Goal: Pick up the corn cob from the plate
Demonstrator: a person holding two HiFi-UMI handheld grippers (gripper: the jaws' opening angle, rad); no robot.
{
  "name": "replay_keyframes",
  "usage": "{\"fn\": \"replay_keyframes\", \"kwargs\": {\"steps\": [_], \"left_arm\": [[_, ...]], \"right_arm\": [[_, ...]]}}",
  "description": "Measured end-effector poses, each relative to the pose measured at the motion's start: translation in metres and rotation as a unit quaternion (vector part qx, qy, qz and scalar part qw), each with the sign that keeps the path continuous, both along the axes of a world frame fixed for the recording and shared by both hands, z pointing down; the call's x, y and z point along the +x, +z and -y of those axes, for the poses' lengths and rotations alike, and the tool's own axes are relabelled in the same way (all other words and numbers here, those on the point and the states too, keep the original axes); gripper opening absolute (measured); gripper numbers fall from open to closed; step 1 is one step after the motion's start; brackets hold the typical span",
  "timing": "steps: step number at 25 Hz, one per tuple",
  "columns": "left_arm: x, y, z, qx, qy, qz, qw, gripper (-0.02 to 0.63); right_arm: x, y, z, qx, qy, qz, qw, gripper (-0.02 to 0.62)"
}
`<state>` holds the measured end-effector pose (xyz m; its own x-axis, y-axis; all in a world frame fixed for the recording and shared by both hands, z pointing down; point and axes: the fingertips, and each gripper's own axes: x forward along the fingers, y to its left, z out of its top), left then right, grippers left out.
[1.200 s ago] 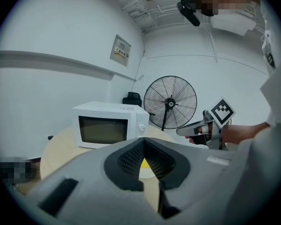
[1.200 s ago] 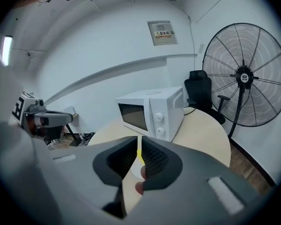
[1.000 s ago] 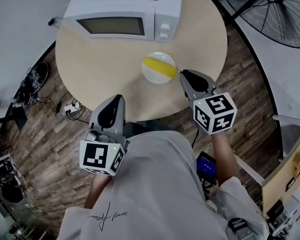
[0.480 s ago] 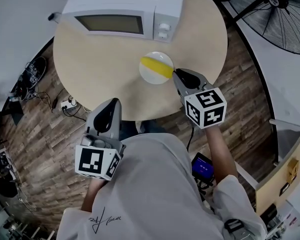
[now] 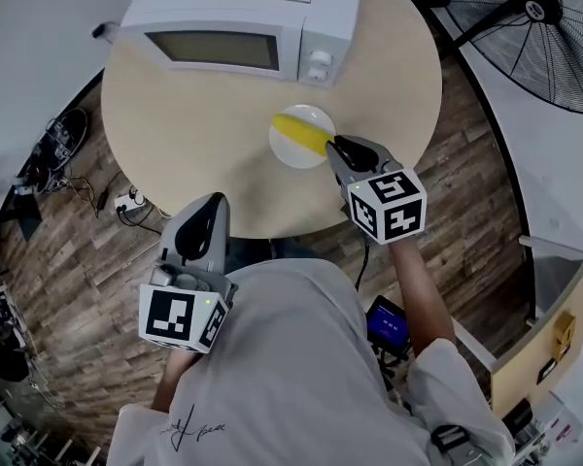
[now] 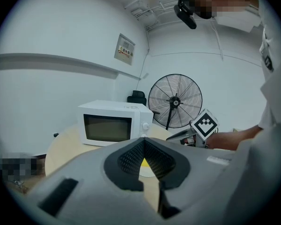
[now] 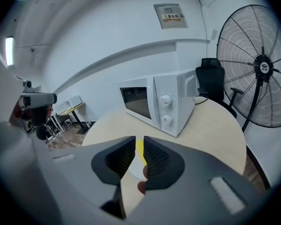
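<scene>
Round table (image 5: 175, 134); right hand-held gripper (image 5: 336, 146) opening narrowly, empty, by corn cob (image 5: 303, 132); left hand-held gripper (image 5: 214, 203) closed.

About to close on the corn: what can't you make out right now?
- Head view: the right claw covers the near end of the corn cob; contact unclear.
- Right gripper view: the cob is only a yellow sliver beyond the claw's jaws, which have just been opening, with nothing between them.
- Left gripper view: the left claw blocks most of the plate.
</scene>
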<state>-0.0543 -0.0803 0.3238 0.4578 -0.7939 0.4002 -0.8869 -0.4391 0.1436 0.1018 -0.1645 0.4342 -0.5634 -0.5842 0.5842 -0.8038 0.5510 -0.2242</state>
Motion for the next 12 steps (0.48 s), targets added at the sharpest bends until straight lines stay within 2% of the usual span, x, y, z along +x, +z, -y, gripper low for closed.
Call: {"fn": "replay_keyframes", "kwargs": {"steps": [12], "left_arm": [[-0.008,0.009,-0.002,-0.011,-0.006,-0.002,0.9999,-0.006]], "right_arm": [[-0.012,0.023,0.008,-0.020,-0.021,-0.018,0.999,0.080]]}}
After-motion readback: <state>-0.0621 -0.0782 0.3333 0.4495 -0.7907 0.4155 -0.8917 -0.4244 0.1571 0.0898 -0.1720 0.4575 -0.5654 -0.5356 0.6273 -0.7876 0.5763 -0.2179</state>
